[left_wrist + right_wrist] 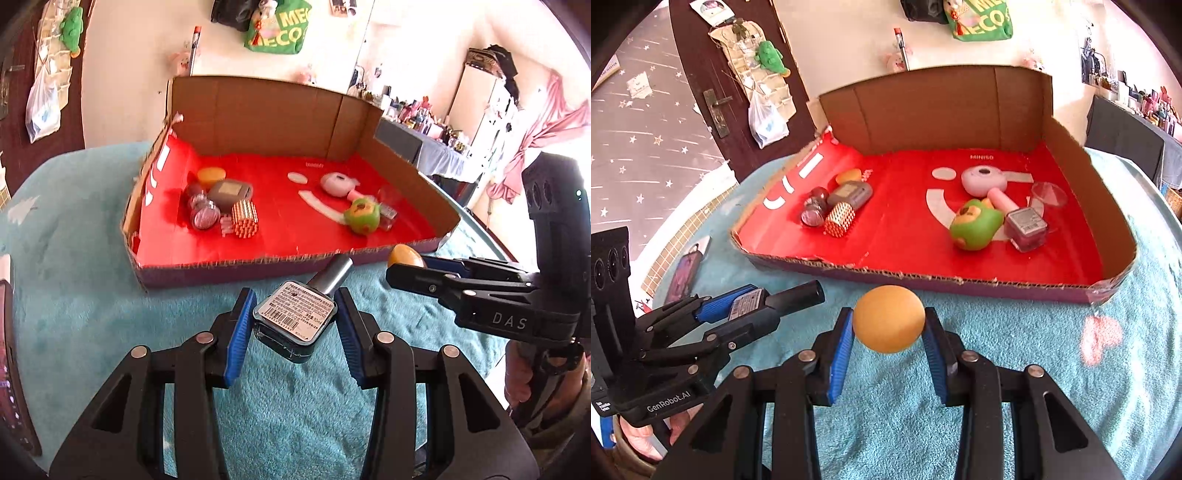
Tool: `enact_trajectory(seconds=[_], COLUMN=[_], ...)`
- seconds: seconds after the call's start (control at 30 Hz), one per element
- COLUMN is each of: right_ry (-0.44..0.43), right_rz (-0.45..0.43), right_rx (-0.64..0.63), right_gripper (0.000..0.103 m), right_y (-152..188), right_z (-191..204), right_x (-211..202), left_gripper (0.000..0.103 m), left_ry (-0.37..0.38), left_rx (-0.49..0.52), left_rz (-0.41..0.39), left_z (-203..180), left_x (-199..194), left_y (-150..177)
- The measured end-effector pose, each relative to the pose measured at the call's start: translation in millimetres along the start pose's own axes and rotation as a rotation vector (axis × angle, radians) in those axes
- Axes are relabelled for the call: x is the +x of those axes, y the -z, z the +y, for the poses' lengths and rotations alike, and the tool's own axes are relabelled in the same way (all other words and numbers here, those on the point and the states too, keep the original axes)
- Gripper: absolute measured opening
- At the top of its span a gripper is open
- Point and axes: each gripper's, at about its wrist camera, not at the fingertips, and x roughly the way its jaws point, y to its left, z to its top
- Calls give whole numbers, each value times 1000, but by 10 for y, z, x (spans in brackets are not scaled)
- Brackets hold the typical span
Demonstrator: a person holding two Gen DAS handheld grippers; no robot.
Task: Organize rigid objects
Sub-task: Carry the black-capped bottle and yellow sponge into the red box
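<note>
My left gripper (293, 325) is shut on a dark nail polish bottle (295, 323) with a metallic cap, held above the teal blanket in front of the cardboard tray (236, 271). My right gripper (888, 332) is shut on an orange egg-shaped ball (888, 318), also just before the tray's front wall (960, 286). In the left wrist view the right gripper (402, 264) holds the ball (404, 256) at the right. In the right wrist view the left gripper (746, 301) holds the bottle (775, 295) at the left.
The red-lined tray holds a left cluster: an orange ball (849, 176), grey case (849, 194), studded cylinder (839, 219), round jars (814, 210). On the right lie a green toy (975, 225), pink nail polish (1025, 221), pink round device (984, 180). A phone (685, 273) lies at the left.
</note>
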Motion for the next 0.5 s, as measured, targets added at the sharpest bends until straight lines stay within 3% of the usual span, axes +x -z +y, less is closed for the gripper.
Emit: enact_trajectory(seconds=[0.5], right_ry=[2], right_rz=[-45], right_rx=[-5], right_gripper=[40], right_y=[-232], right_z=[-21], right_x=[-40], left_gripper=[42], left_ry=[-11], left_rx=[28], left_rz=[-46], left_z=[-38], left_x=[131], left_y=[-358])
